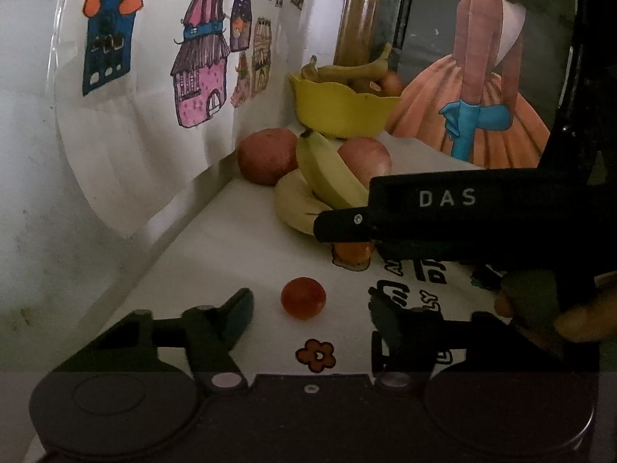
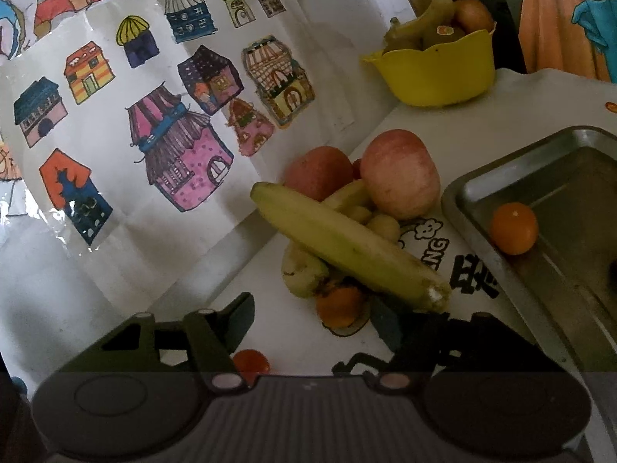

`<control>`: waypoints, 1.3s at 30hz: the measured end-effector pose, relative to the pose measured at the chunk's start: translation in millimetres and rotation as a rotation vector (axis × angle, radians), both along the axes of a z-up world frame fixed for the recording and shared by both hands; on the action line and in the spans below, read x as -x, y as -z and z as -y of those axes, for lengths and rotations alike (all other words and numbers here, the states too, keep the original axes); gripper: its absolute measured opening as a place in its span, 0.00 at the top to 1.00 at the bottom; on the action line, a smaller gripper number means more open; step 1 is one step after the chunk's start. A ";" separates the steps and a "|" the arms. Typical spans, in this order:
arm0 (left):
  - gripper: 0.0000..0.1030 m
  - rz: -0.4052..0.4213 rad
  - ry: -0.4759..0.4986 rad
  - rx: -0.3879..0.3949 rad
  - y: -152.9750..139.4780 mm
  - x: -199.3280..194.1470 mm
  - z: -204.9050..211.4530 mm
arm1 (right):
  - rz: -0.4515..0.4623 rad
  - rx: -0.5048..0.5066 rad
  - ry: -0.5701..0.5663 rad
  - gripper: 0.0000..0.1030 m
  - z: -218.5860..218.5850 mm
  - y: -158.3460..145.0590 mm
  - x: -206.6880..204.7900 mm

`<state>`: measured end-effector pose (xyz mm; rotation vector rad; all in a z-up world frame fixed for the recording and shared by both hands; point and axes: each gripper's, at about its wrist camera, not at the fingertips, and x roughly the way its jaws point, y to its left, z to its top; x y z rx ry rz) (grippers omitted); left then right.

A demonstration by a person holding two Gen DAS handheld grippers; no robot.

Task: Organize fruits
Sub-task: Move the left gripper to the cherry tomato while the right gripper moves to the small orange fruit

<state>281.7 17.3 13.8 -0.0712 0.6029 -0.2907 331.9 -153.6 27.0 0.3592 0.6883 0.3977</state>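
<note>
A white table surface [image 1: 231,239] printed with black lettering and small cartoon drawings runs along a wall. Paper sheets of hand-coloured house drawings [image 2: 181,154] lean against that wall on the left. At the far end stands a large picture of a figure in an orange gown with a blue bow [image 1: 478,108].

At the right of the right wrist view lies a rectangular stainless-steel tray [image 2: 482,193]. A small round orange citrus fruit [image 2: 514,227] sits inside it, against the near-left rim.

At the back of the table stands a yellow plastic bowl with a wavy rim [image 2: 435,73], holding bananas and a reddish round fruit.

In the middle of the table is a loose pile of fruit: two red apples [image 2: 401,173] side by side, a long yellow banana [image 2: 347,247] resting across a second banana, and an orange fruit [image 2: 339,306] tucked under the near end of the pile.

The left gripper [image 1: 308,316] has its two dark fingers spread apart, gripping nothing. A small red-orange tomato-like fruit [image 1: 303,298] lies on the table between and just ahead of the fingertips.

The right gripper [image 2: 312,320] is likewise spread wide and empty. Its right finger is close to the long banana's near tip. In the left wrist view its black body reaches in from the right over the pile.
</note>
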 end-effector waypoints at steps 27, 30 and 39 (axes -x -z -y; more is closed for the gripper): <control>0.63 -0.003 -0.037 0.049 0.9 1.9 -7.8 | 0.056 0.136 0.027 0.64 -12.0 4.5 3.1; 0.69 -0.004 -0.040 0.055 1.0 1.8 -8.7 | 0.057 0.141 0.030 0.66 -12.9 4.5 3.0; 0.74 -0.011 -0.042 0.095 3.1 0.7 -13.2 | 0.054 0.125 0.038 0.70 -9.4 5.7 3.7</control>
